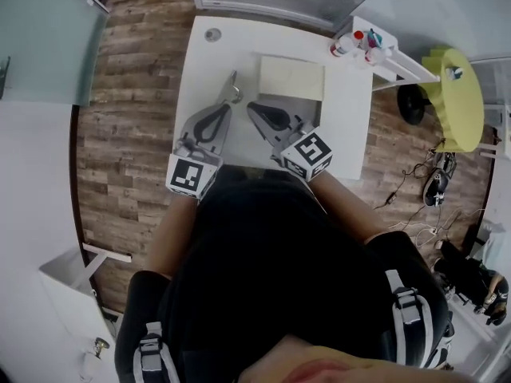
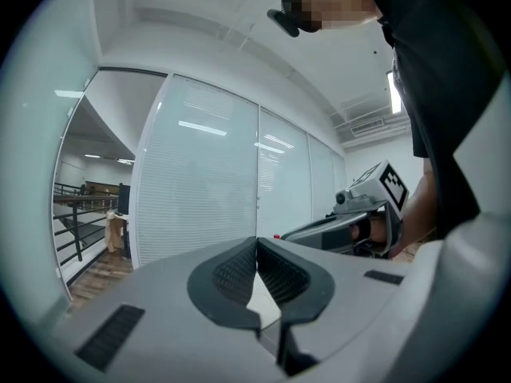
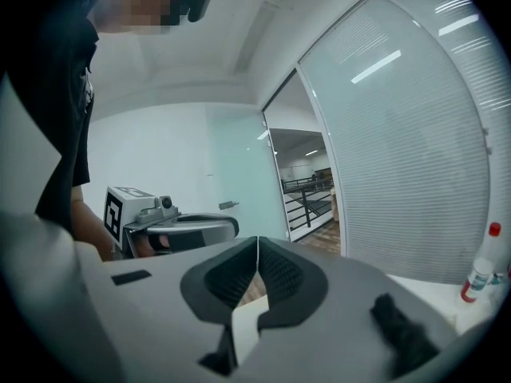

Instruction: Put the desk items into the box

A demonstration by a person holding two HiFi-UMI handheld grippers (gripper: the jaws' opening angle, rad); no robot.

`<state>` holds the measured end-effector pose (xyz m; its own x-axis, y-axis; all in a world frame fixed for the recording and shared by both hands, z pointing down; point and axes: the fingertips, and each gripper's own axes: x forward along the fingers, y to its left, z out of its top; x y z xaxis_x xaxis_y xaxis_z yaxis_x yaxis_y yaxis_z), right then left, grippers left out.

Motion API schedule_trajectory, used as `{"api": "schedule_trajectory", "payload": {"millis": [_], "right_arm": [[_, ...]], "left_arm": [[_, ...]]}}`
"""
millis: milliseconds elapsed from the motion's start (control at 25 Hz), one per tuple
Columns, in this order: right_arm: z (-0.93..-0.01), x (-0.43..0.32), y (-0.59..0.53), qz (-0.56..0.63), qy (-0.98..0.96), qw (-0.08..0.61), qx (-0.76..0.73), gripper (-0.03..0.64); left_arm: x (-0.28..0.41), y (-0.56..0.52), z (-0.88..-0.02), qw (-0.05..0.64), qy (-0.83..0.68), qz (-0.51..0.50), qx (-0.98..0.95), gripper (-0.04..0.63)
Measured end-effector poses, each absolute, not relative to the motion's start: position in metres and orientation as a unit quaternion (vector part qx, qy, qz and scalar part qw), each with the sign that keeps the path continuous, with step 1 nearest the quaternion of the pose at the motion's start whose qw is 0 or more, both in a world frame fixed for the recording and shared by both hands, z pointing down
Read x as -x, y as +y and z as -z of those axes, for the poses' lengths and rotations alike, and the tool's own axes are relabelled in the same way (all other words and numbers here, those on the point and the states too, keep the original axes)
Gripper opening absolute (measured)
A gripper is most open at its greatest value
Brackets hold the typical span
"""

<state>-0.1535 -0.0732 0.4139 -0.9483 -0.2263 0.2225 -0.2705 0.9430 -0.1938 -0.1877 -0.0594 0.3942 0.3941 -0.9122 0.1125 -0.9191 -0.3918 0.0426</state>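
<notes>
The box (image 1: 291, 78) is sitting near the middle of the white worktop (image 1: 200, 62), in the upper half of the head view. I am holding the left gripper (image 1: 230, 106) and the right gripper (image 1: 251, 104) side by side just below the box, both pointing toward it. A small metal item (image 1: 234, 86) is lying on the worktop just beyond the left gripper's tip. A few bottles (image 1: 355, 42) are standing at the upper right.

In the left gripper view, the left gripper (image 2: 257, 244) is showing its jaws closed with nothing between them. The right gripper (image 2: 351, 226) is hanging at mid-right.

In the right gripper view, the right gripper (image 3: 257, 244) is likewise closed and empty. The left gripper (image 3: 180, 228) is at mid-left, and one bottle (image 3: 479, 278) is at the right edge.
</notes>
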Motion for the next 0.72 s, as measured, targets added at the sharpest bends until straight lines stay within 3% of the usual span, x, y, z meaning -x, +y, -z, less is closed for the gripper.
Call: {"api": "schedule_trajectory", "payload": {"millis": [720], "right_arm": [[-0.552, 0.18, -0.122, -0.276, -0.897, 0.145, -0.312, 0.018]], "left_arm": [[0.222, -0.094, -0.475, 0.047, -0.471, -0.042, -0.88, 0.012]]}}
